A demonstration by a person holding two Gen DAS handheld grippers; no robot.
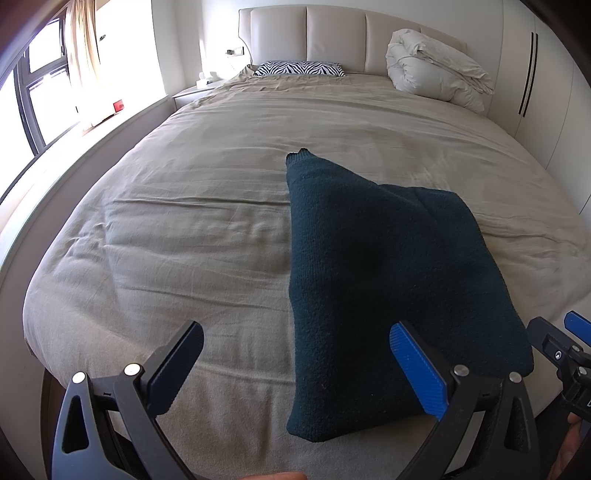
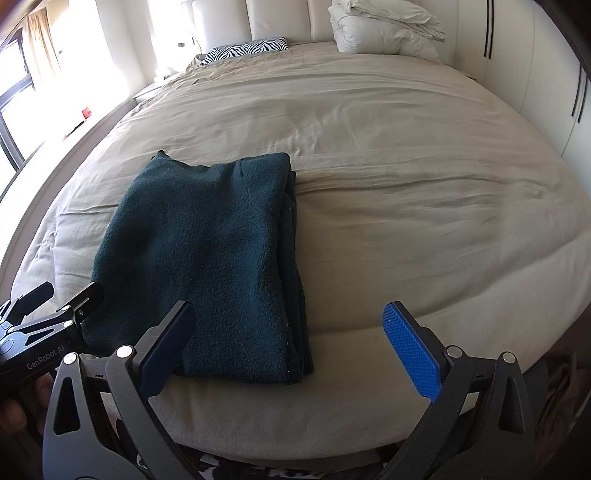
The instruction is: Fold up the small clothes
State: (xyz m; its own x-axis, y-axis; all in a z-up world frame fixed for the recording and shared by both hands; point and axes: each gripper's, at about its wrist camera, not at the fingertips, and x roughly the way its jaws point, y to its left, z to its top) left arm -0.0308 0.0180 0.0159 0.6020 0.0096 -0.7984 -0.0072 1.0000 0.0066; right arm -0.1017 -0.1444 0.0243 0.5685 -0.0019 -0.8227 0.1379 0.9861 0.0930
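1. Window (image 1: 40, 88), far left: dark frame, pale curtain (image 1: 83, 48) beside it, strong daylight.
2. Left gripper (image 1: 295, 365): jaws spread wide, holding nothing; its right pad lies over the near edge of the garment, the left pad over bare sheet.
3. Bed sheet (image 1: 184, 221): beige, lightly creased, covering the whole bed.
4. Zebra-print pillow (image 1: 300, 68): flat at the head of the bed, against the padded headboard (image 1: 332, 33).
5. Dark green knit sweater (image 2: 207, 258): folded into a rough rectangle, lying flat on the sheet near the foot of the bed, one corner pointing toward the headboard.
6. Right gripper (image 2: 291, 343): jaws spread wide, empty; left pad over the sweater's near edge, right pad over sheet.
7. White duvet (image 1: 436, 66): bundled at the head of the bed, right side.
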